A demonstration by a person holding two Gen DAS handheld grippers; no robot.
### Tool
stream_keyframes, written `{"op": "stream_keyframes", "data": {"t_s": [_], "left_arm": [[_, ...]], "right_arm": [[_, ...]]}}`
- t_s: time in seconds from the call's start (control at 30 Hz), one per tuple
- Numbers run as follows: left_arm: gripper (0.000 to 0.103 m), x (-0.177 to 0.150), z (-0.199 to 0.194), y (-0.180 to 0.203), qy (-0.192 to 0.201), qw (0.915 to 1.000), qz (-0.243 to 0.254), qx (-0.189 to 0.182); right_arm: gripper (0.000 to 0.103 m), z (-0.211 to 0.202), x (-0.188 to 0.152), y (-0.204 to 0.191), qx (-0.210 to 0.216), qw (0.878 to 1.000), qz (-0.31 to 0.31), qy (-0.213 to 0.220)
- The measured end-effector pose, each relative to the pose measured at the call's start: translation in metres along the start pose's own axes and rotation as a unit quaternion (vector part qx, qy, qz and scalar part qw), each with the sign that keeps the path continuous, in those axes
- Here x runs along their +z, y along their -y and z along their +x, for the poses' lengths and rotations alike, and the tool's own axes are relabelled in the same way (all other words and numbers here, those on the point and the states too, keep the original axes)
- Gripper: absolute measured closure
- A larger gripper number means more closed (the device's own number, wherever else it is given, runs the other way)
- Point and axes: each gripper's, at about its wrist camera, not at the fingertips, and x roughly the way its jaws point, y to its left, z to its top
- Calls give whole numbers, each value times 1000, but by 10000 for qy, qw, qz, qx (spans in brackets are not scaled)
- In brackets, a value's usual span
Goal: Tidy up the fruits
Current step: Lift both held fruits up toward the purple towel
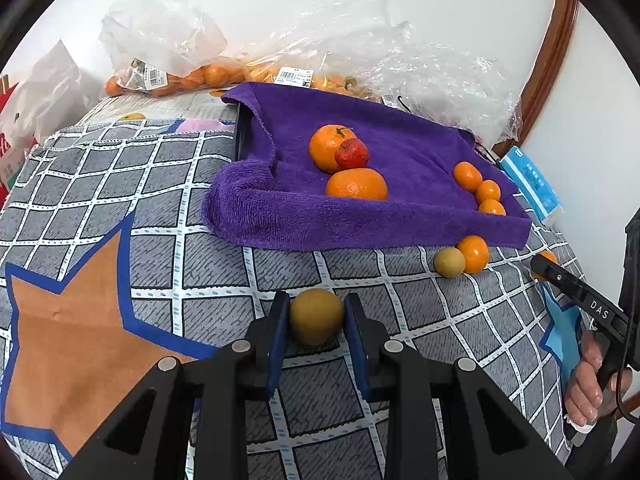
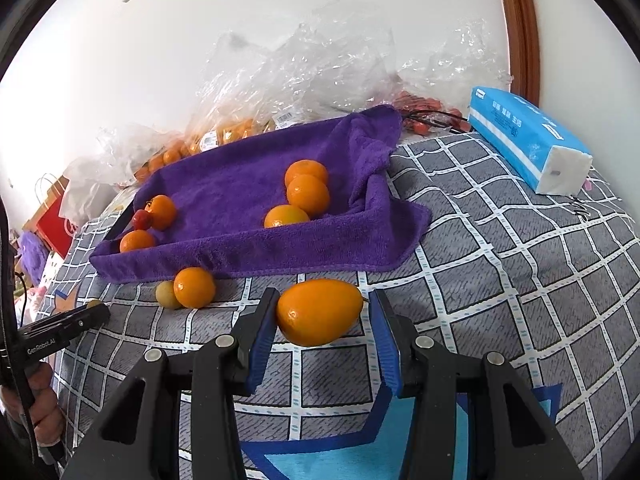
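Observation:
My left gripper (image 1: 316, 312) is shut on a small round yellow-brown fruit (image 1: 316, 316) low over the patterned cloth (image 1: 120, 208); the same gripper (image 2: 98, 312) shows at the left of the right wrist view. An oval orange fruit (image 2: 318, 312) lies between the fingers of my right gripper (image 2: 322, 300). The left pad touches it and a thin gap shows at the right pad, so that gripper is open. A tray lined with a purple towel (image 1: 288, 216) holds two big oranges (image 1: 356, 184), a red fruit (image 1: 352, 153) and three small oranges (image 1: 488, 191).
A yellow-green fruit (image 1: 449, 263) and a small orange (image 1: 474, 254) lie on the cloth beside the tray's front edge. Crumpled plastic bags of oranges (image 1: 208, 76) stand behind the tray. A blue tissue pack (image 2: 528, 142) lies at the right. A hand (image 1: 586, 384) holds the right gripper's handle.

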Motion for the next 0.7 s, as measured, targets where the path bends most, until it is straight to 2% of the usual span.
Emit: {"op": "stream_keyframes", "data": {"t_s": [0.2,0.5,0.7], "left_arm": [[77,-2,-5,-6,104,9995,-168,-264],[77,-3,-23,-4,602,9980,-123,-175],[77,-3,-27,-2,739,9970,-73,-238]], "right_arm": [[57,-1,0,-2,23,10000,-58,26],[57,-4,0,-3,97,9999,-83,83],[57,-8,0,-5,128,9997,-117,154]]}}
